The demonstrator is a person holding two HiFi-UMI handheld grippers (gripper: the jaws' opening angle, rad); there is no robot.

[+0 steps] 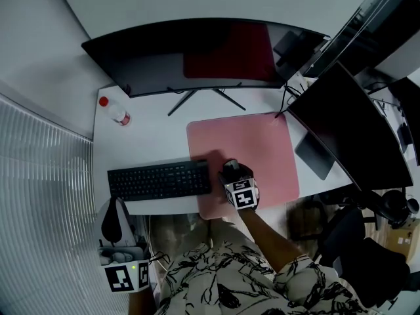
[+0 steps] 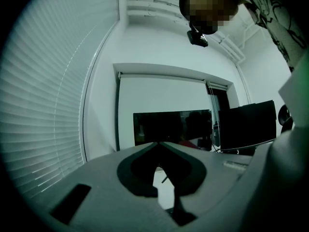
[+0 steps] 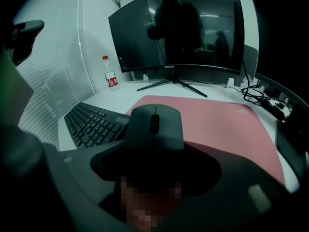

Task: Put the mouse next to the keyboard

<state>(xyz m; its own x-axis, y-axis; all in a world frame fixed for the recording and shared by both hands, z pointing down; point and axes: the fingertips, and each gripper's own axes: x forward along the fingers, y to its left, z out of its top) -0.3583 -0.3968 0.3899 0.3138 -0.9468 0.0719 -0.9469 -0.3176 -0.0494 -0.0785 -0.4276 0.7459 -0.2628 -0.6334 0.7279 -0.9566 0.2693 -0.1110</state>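
Two grippers in head view: right gripper (image 1: 232, 169) over near left part of pink mat (image 1: 262, 143), keyboard (image 1: 159, 180) just to its left. Left gripper (image 1: 117, 215) below desk edge, keyboard ahead of it, apart.

Left gripper view: jaw tips pressed together, nothing between them. Monitor (image 2: 172, 126) far ahead.

Right gripper view: jaws pinching mouse (image 3: 154, 127) by its sides. Mouse at mat's left edge, keyboard just to left. Bottle (image 3: 111, 76) ahead-left.
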